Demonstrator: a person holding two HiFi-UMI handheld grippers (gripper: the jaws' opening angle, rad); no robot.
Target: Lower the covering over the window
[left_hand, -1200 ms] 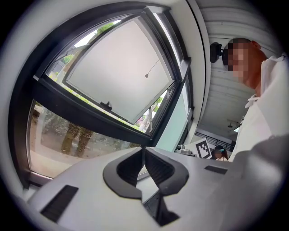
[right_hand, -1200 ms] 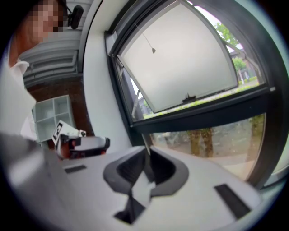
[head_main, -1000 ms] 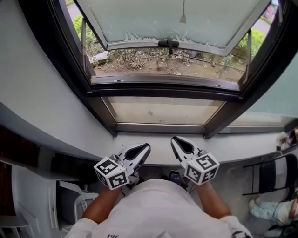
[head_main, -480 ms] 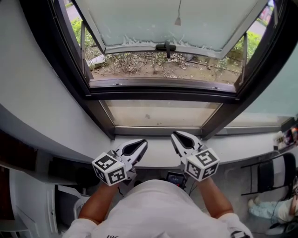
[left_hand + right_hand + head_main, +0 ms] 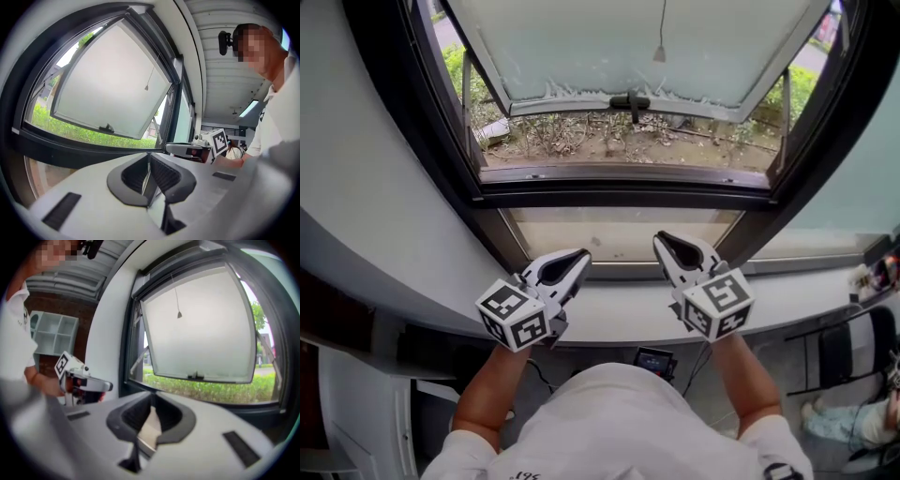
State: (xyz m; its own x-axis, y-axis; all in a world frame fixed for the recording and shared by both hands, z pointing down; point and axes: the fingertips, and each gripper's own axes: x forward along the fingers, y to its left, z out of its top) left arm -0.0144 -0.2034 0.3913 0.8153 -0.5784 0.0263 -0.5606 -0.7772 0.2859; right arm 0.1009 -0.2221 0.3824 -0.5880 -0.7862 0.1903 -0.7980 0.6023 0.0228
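1. Window covering itself shows in no view; I judge it is gathered up above the dark window frame (image 5: 628, 183). Only its thin pull cord with a small grey cone-shaped toggle (image 5: 660, 53) is seen. It hangs in front of the frosted glass pane (image 5: 581, 47), whose bottom edge is swung outward.
2. White left gripper (image 5: 579, 255) and white right gripper (image 5: 662, 238), both with black pads. Fingers of each are pressed together, with nothing between them. Both hover over the white sill (image 5: 614, 317), well below the toggle.
3. Risk: arriving at the cord with the jaws together. They would knock the toggle and set it swinging, and a thin swinging cord is hard to pinch.
4. Risk: pinching the bare cord instead of the toggle. The cord looks thin and probably slick, so the pads could slide down it and the covering would stay up.
5. Risk: a slanted pull. The person stands back from the sill, so the pull would come inward rather than straight down. The covering could drop crooked or jam.
6. Risk: the open pane. Wind through the gap could flap a lowered covering. Cannot tell whether the pane ought to be closed first.
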